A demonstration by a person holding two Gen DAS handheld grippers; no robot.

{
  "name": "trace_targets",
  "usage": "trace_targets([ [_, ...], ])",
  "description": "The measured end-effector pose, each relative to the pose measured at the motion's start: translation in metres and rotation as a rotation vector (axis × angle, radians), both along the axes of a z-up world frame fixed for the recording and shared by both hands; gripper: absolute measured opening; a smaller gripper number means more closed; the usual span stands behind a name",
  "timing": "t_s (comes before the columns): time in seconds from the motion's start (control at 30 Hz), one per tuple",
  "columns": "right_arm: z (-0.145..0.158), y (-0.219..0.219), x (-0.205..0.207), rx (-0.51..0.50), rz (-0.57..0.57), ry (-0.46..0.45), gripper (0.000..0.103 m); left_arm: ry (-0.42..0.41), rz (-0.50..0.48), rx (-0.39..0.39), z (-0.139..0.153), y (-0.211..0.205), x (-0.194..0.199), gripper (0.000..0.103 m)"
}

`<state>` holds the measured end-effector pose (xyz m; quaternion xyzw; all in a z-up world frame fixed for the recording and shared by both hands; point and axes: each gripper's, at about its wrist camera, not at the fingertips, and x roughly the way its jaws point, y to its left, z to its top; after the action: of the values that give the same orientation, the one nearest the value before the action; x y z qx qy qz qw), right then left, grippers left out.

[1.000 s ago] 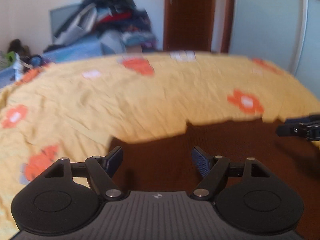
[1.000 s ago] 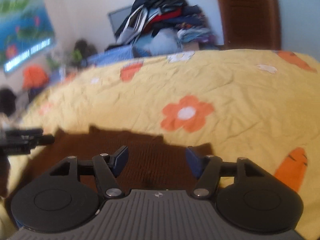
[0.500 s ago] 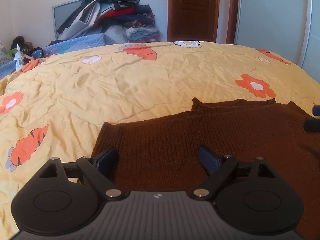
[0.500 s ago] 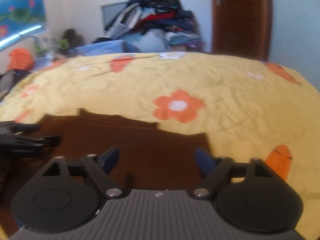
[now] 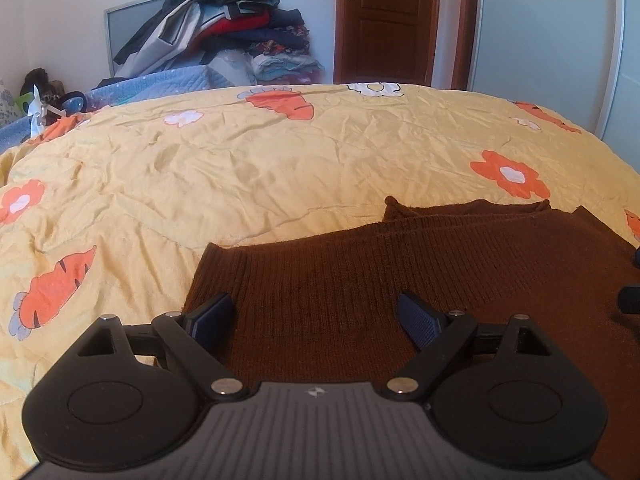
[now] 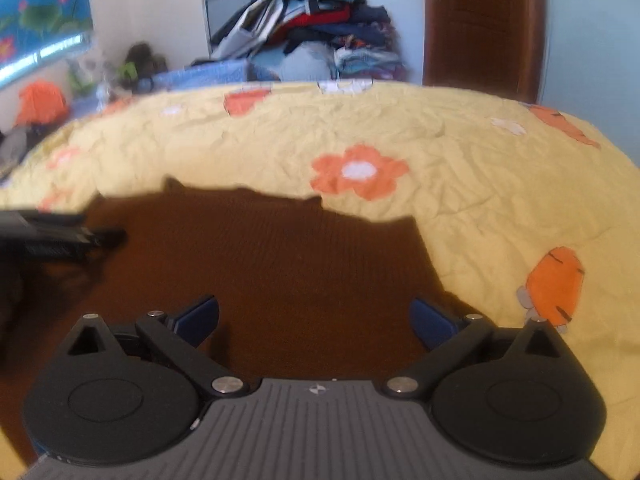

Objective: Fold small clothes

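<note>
While spread, sweater [image 5: 360,280] underlies both tongs.

This is a bedroom in a home. A bed [image 5: 280,168] fills most of it, under a yellow quilt printed with orange flowers and carrots. Beyond the bed, against the white wall, a heap of clothes [image 5: 224,28] is piled high over a grey board. Right of that heap stands a brown wooden door [image 5: 386,20], and further right a pale wardrobe front [image 5: 540,40]. Left of the heap hangs a blue flower picture [image 6: 36,20].
</note>
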<state>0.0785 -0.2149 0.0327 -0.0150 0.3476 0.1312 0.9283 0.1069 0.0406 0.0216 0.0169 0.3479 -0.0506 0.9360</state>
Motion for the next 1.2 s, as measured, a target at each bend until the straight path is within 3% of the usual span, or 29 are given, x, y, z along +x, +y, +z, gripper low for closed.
trace_targets([
  [0.07,-0.015,0.005,0.002,-0.083,0.003,0.031,0.103,0.002,0.0,-0.005,0.0,0.0,0.0,0.092],
  [0.1,-0.024,0.002,-0.002,-0.064,0.029,-0.023,0.103,0.002,0.0,-0.006,0.0,0.001,0.0,0.092],
  [0.17,-0.024,-0.007,0.001,-0.002,0.023,-0.019,0.103,0.0,0.003,-0.001,0.0,0.0,0.0,0.092],
  [0.37,-0.013,-0.005,-0.013,-0.033,-0.012,-0.029,0.103,-0.005,0.091,0.051,0.015,-0.004,-0.022,0.093],
  [0.5,0.016,-0.036,-0.075,0.112,-0.034,-0.093,0.103,-0.079,0.051,-0.074,0.041,0.011,-0.096,0.093],
  [0.6,0.02,-0.074,-0.113,0.243,-0.093,-0.058,0.103,-0.07,0.114,-0.111,0.043,0.029,-0.141,0.093],
  [0.67,0.017,-0.095,-0.125,0.3,-0.123,0.0,0.095,-0.047,0.168,-0.14,0.039,0.042,-0.16,0.093],
  [0.87,0.005,-0.101,-0.128,0.288,-0.077,0.129,0.072,0.074,0.242,-0.254,0.017,0.08,-0.169,0.092],
  [0.93,-0.004,-0.094,-0.123,0.241,-0.075,0.178,0.069,0.092,0.228,-0.283,0.015,0.085,-0.169,0.092],
  [1.0,-0.005,-0.091,-0.123,0.234,-0.058,0.169,0.067,0.122,0.182,-0.32,0.015,0.085,-0.168,0.091],
  [1.03,-0.004,-0.091,-0.122,0.242,-0.047,0.179,0.064,0.125,0.169,-0.336,0.016,0.084,-0.17,0.088],
  [1.1,-0.005,-0.089,-0.118,0.242,-0.014,0.216,0.029,0.148,0.121,-0.347,0.017,0.081,-0.172,0.054],
  [1.13,-0.004,-0.088,-0.116,0.219,0.001,0.215,0.028,0.149,0.112,-0.32,0.017,0.078,-0.174,0.046],
  [1.2,-0.002,-0.089,-0.113,0.204,0.023,0.226,0.022,0.149,0.104,-0.25,0.016,0.075,-0.176,0.019],
])
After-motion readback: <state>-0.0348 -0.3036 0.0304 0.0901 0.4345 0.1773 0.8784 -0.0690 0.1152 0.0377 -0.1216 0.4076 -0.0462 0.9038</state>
